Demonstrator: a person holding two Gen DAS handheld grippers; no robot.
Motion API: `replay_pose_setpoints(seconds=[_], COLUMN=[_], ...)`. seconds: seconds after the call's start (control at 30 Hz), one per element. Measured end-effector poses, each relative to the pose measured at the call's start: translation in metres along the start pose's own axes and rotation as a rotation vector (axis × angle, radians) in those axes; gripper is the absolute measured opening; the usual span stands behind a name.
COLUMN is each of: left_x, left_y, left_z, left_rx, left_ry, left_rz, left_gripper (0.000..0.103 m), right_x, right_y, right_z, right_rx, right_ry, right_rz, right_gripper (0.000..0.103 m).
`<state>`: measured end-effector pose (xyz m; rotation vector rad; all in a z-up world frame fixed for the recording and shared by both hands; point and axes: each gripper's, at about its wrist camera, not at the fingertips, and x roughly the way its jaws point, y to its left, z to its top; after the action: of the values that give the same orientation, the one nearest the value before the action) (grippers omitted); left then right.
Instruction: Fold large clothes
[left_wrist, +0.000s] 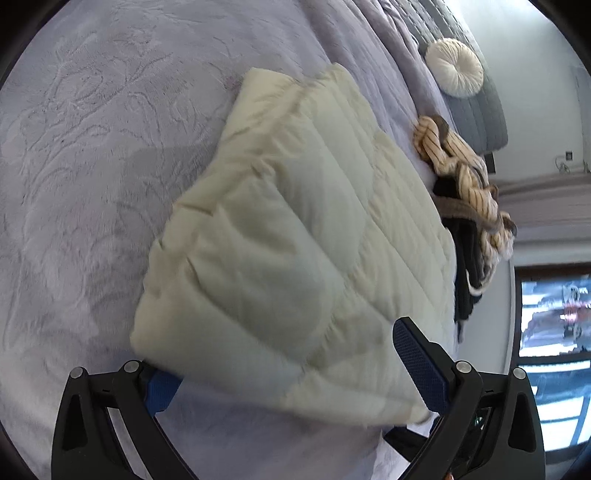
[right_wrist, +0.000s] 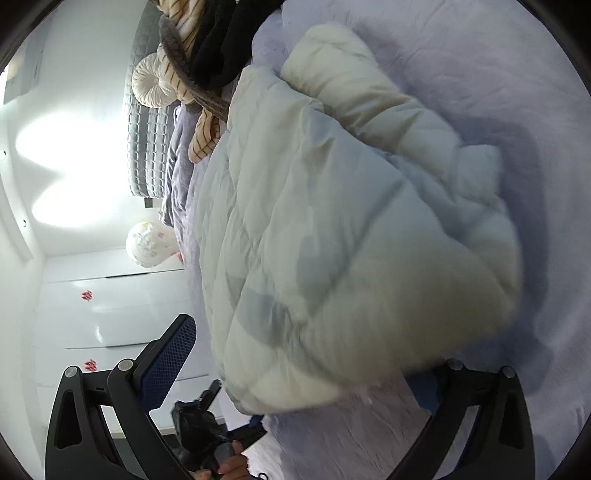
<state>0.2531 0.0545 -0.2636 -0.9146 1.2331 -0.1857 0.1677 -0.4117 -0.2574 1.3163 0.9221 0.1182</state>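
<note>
A cream quilted puffer jacket (left_wrist: 295, 236) lies folded into a thick bundle on the lavender bedspread (left_wrist: 92, 166). It also fills the right wrist view (right_wrist: 332, 229). My left gripper (left_wrist: 291, 373) is open, its blue-padded fingers (left_wrist: 417, 365) spread around the bundle's near edge. My right gripper (right_wrist: 306, 373) is open too, one finger (right_wrist: 168, 362) left of the jacket, the other mostly hidden under its near edge. The jacket's near edge looks blurred in both views.
A heap of striped beige and black clothes (left_wrist: 469, 199) lies beyond the jacket near the bed's edge, also in the right wrist view (right_wrist: 207, 55). A round white cushion (left_wrist: 454, 68) sits by the grey headboard (right_wrist: 147, 147). White wardrobe doors (right_wrist: 110, 314) stand beside the bed.
</note>
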Motion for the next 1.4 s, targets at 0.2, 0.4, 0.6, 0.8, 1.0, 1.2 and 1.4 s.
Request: replay_pose_setpoints(seconds=[0.2,0.4,0.6,0.8,1.0,1.2,1.4], left_x=[0.011,0.002,-0.029,-0.066,-0.1,-0.117,-0.111], left_y=[0.001,-0.011,-0.026,-0.025,-0.003,0.028,0.052], left_z=[0.017,0.028,0.023,-0.003,-0.04,-0.08,-0.098], left_rx=[-0.008,0.085,0.151,0.21,0.256,0.28,0.26], left_ry=[-0.046,-0.043,-0.068,-0.035,0.02,0.082,0.146], left_rz=[0.034,-0.002,-0.033,-0.043,-0.024,0.047,0.155], left_gripper=[0.086,0.031,0.029,0.029,0.029,0.029,0.034], right_x=[0.013,0.012,0.002,-0.03,-0.057,-0.08,-0.072], right_y=[-0.007,-0.02,-0.014,-0.006,-0.025,-0.054,-0.073], right_z=[0.013,0.015,0.007,-0.015,-0.045,-0.083,-0.089], right_rx=[0.046,0.156,0.153,0.136,0.169,0.21,0.228], right_ry=[-0.004,-0.004,-0.006,0.007,0.024,0.037,0.044], right_rz=[0.03,0.078,0.161,0.193,0.195,0.195,0.077], right_gripper=[0.101,0.04,0.025,0.025,0.025,0.025,0.029])
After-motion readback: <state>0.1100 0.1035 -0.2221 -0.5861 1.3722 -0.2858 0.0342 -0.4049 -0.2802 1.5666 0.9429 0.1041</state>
